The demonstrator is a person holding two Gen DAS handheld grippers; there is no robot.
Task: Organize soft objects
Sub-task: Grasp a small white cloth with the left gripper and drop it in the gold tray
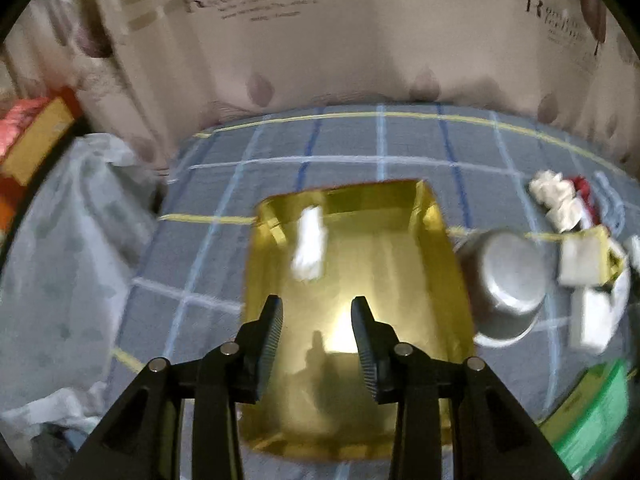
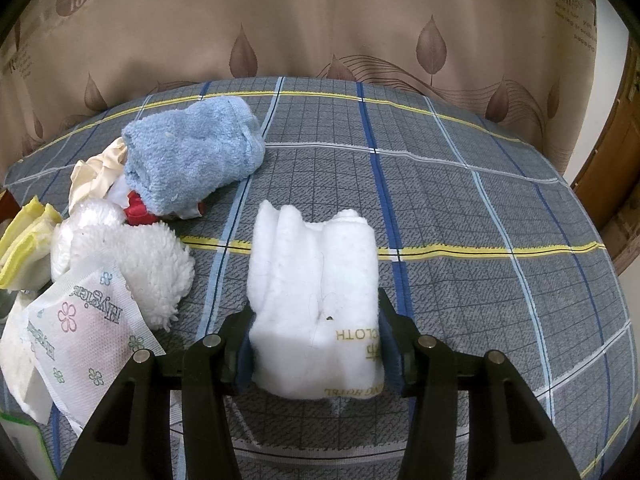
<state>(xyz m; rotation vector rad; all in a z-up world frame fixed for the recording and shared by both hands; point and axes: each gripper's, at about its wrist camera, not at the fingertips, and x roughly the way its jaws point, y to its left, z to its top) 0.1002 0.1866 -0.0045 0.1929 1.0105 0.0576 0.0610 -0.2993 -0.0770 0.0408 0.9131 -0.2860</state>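
Observation:
In the left wrist view my left gripper [image 1: 317,304] hovers open above a shiny gold box [image 1: 444,256], with nothing between its fingers. A small white soft item [image 1: 310,246], blurred, is inside the box near its far left. In the right wrist view my right gripper [image 2: 316,312] is shut on a folded white cloth [image 2: 312,264] with gold lettering, held just over the checked bedspread [image 2: 480,208]. To its left lie a blue towel [image 2: 192,152], a fluffy white cloth [image 2: 136,256], a cream cloth [image 2: 96,172] and a red item [image 2: 138,208].
A metal pot [image 1: 508,288] stands right of the gold box. A flowered hygiene packet [image 2: 88,328] and yellow cloths [image 2: 24,236] lie at the left edge. A plastic bag [image 1: 80,208] sits left of the bed, a green item [image 1: 592,420] at lower right. A curtain [image 2: 320,20] hangs behind.

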